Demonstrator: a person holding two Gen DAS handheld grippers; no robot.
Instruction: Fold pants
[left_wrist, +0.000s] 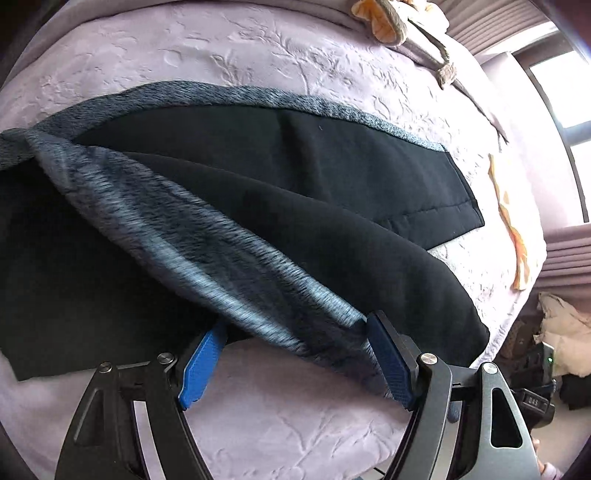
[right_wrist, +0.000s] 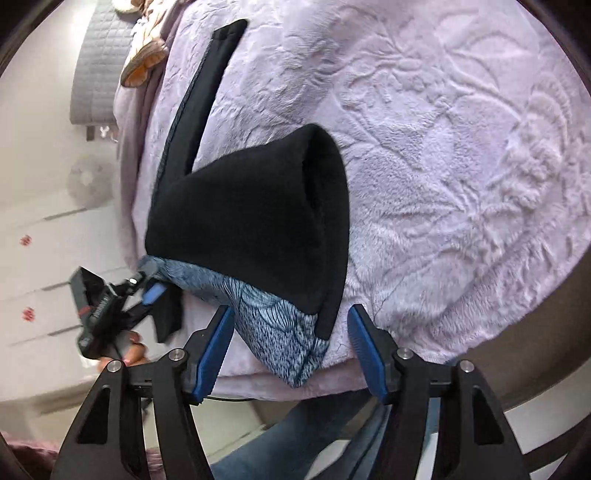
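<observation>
Black fleece-lined pants (left_wrist: 295, 177) with a blue-grey furry inner face are laid across a lilac embossed plush bedspread (left_wrist: 258, 59). One leg is stretched flat toward the far right in the left wrist view, and a second layer is folded over it on the near side, its furry lining (left_wrist: 207, 251) turned outward. The left gripper (left_wrist: 295, 354) is seen with its blue-padded jaws spread apart; the near edge of the folded fabric is draped between them, the right finger being met by the lining, while pad pressure on the cloth is not shown. In the right wrist view, a rounded black fold of the pants (right_wrist: 258, 221) is raised off the bedspread (right_wrist: 461, 166), with the patterned lining (right_wrist: 280, 332) hanging below it at the near edge of the bed. The right gripper (right_wrist: 291, 347) is held with its jaws parted on either side of that lining, a clear gap being visible at each pad. At the far side, an orange-and-cream crumpled cloth (left_wrist: 380, 18) is placed near the bedspread's edge. A hand (right_wrist: 133, 350) holding the left gripper (right_wrist: 147, 291) is seen at the left.
</observation>
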